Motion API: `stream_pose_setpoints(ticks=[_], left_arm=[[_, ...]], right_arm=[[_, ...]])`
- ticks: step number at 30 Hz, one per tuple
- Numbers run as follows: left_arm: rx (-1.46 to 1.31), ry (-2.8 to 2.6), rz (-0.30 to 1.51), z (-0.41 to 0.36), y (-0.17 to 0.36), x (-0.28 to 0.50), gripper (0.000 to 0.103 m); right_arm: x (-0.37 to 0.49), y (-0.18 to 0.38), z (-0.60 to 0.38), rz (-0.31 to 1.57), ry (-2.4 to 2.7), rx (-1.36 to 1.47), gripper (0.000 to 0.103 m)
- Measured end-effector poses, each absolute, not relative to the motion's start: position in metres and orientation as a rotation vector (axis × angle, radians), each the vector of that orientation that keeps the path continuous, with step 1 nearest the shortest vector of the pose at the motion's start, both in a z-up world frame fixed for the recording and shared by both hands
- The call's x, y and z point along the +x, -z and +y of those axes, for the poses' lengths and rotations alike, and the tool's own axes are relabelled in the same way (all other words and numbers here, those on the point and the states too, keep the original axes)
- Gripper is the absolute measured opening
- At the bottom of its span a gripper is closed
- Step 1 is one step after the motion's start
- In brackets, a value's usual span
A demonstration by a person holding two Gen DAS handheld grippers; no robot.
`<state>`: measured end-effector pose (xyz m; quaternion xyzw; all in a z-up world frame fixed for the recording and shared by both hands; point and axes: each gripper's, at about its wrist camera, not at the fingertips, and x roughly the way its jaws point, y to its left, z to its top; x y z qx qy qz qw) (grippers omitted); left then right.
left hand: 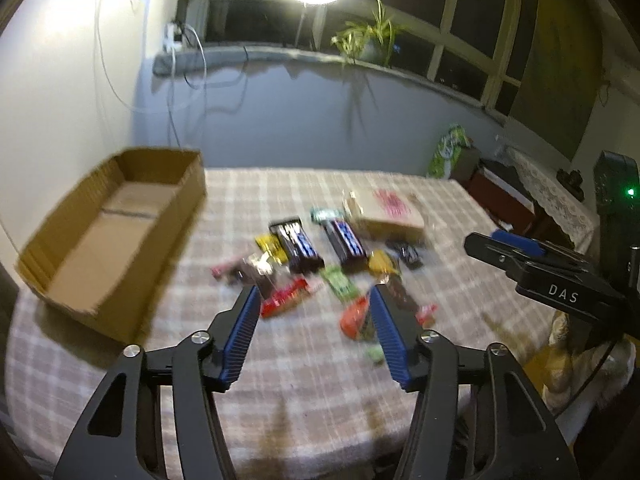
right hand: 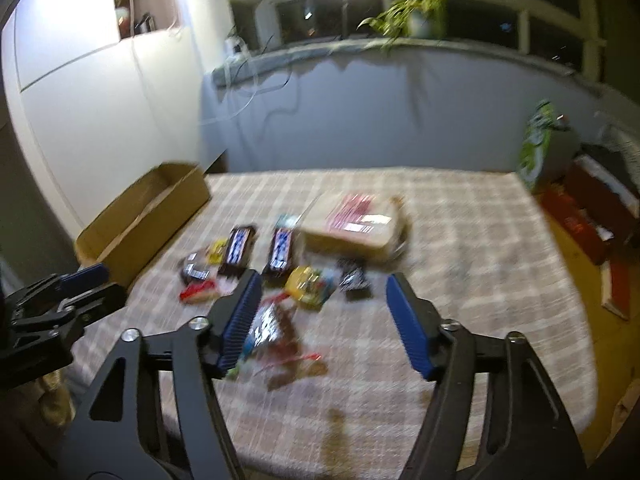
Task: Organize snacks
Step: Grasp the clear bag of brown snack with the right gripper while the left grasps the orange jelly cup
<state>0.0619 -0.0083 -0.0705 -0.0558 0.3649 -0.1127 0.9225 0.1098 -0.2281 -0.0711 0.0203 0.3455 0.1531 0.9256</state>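
Both claws, left (left hand: 314, 294) and right (right hand: 322, 282), are held part-open and empty above snacks (left hand: 304, 248) strewn mid-counter (left hand: 280, 380), a box (left hand: 116, 232) at its left edge.

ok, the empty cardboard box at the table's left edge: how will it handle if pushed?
The cardboard box looks empty and open-topped, so probably light; it should slide rather than tip, being long and low. Its thin walls may flex if pinched. The checked cloth under it could bunch up.
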Motion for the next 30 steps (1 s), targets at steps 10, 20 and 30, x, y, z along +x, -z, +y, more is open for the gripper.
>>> stream_pose_setpoints(ticks=[10,20,30], left_arm=[[-0.09,0.346,0.865,-0.035,0.102,0.071,0.044],[-0.073,0.397,0.946,-0.048,0.127,0.093,0.043],[-0.003,0.4,0.977,-0.061,0.143,0.11,0.043]], right_arm=[[0.128,0.115,-0.206,0.884,-0.528,0.018,0.053],[0.152,0.141,-0.198,0.997,-0.609,0.035,0.044],[0.171,0.153,-0.192,1.044,-0.657,0.042,0.044]])
